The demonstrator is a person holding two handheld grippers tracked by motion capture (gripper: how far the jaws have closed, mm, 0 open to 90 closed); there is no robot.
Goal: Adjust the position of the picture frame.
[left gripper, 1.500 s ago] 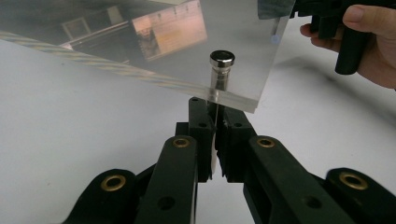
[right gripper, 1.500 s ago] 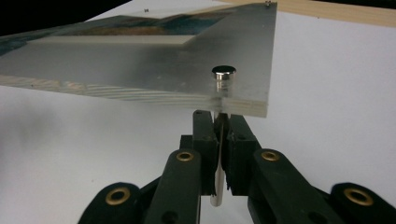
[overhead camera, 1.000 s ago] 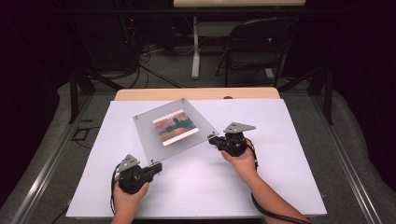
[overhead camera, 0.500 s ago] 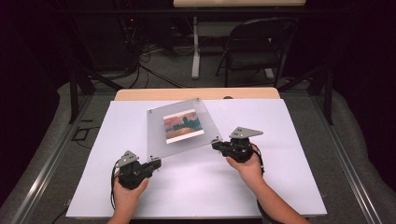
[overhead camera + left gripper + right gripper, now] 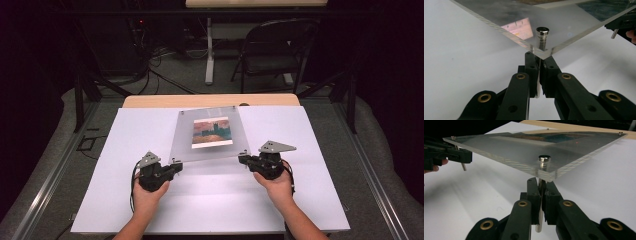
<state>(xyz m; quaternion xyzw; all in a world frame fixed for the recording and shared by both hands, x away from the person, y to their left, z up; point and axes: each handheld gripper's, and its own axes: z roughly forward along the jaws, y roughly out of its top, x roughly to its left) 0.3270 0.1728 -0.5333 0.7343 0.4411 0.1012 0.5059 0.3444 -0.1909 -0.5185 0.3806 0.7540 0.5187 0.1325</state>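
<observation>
The fingers [image 5: 534,72] of the left gripper [image 5: 176,166] are pinched on a metal standoff pin [image 5: 541,37] at one near corner of the clear acrylic frame [image 5: 210,145]; those of the right gripper [image 5: 242,159] pinch the pin [image 5: 543,165] at the other near corner. The frame is held above the white counter [image 5: 210,205], tilted, near edge raised. Its long axis runs away from the person, with a painted print [image 5: 212,132] sandwiched in its middle.

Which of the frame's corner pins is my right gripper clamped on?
The near-right corner pin of the clear acrylic frame. The right gripper is shut on its shaft below the pane; the left gripper holds the near-left one.
</observation>
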